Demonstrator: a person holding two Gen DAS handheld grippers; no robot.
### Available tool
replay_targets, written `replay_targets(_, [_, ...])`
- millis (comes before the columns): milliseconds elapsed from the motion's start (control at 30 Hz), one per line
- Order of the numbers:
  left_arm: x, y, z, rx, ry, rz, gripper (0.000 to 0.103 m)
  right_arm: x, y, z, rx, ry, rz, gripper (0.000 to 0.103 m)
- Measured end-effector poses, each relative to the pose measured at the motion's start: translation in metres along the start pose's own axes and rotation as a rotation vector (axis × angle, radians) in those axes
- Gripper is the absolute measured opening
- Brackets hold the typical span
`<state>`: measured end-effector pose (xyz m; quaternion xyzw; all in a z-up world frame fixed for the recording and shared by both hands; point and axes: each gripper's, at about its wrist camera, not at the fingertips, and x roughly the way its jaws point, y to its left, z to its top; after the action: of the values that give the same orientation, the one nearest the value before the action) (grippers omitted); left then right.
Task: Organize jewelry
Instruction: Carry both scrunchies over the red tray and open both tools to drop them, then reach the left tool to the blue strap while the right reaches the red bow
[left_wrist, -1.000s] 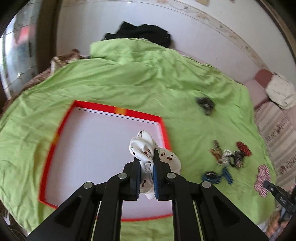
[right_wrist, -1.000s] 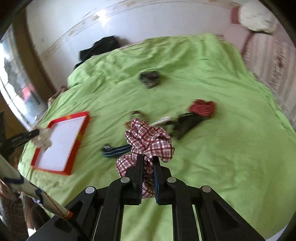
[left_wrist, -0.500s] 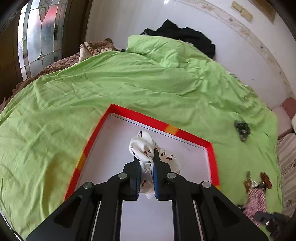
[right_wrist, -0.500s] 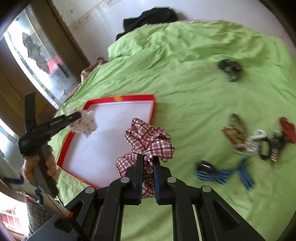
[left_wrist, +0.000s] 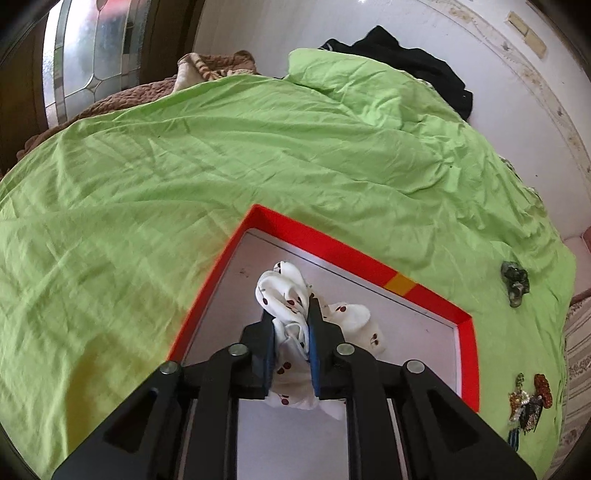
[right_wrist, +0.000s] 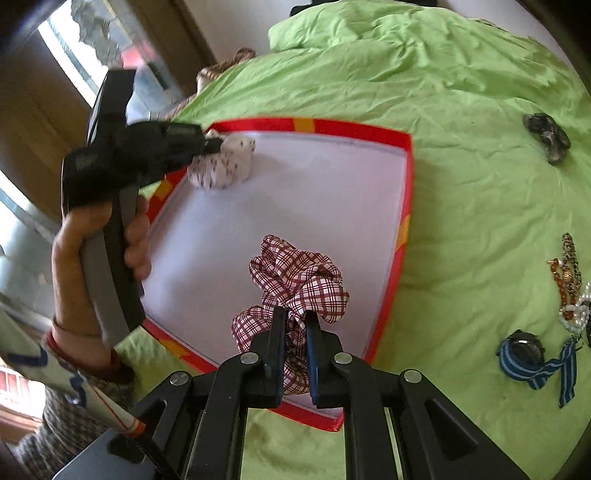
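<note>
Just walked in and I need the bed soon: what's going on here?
A person is sorting accessories onto a red-rimmed tray on the green bedspread. The left gripper, its jaws opening, has a white cherry-print scrunchie between them over the tray. The right gripper holds a red plaid scrunchie above it. Beads and a blue striped band lie outside the tray.

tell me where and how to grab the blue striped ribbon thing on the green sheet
Take the blue striped ribbon piece by its bunched round body, coming from straight above with the jaws across the bunch. It lies flat on the green sheet, and the loose tails trailing toward the near edge would likely slip. Beaded jewelry lies close beyond it, so avoid approaching from that side.
</note>
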<state>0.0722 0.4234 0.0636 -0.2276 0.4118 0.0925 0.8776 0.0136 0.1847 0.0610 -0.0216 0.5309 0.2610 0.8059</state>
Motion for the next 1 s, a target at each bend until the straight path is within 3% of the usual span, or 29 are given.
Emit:
replay_targets(100, [-0.003, 0.005, 0.0, -0.015, -0.015, 0.006, 0.015, 0.002, 0.003, -0.003, -0.003, 0.004, 0.001, 0.011])
replay_targets(300, [-0.016, 0.007, -0.003, -0.025, -0.065, 0.002, 0.039, 0.001, 0.001, -0.015, 0.007, 0.015, 0.004, 0.014])
replay_targets(333, [-0.02, 0.006, -0.004, -0.022, -0.076, -0.009, 0.047, 0.001, 0.001, -0.017, 0.007, 0.014, -0.003, 0.015])
replay_targets(367, [-0.023, 0.006, -0.006, -0.017, -0.088, -0.02, 0.056, 0.0, 0.0, -0.019, 0.01, 0.01, -0.008, 0.017])
replay_targets(467, [-0.04, 0.003, -0.013, 0.013, -0.147, -0.048, 0.069, -0.004, 0.004, -0.02, 0.013, -0.006, -0.014, 0.033])
replay_targets(567, [-0.058, -0.005, -0.019, 0.057, -0.206, -0.052, 0.069, -0.015, 0.005, -0.021, 0.003, -0.037, -0.023, 0.045])
replay_targets(733, [-0.086, -0.016, -0.027, 0.075, -0.275, -0.042, 0.073, -0.042, 0.0, -0.03, 0.011, -0.095, -0.049, 0.051])
replay_targets(1000, [-0.106, -0.054, -0.055, 0.168, -0.287, -0.022, 0.073, -0.089, -0.039, -0.067, 0.072, -0.15, -0.153, 0.056])
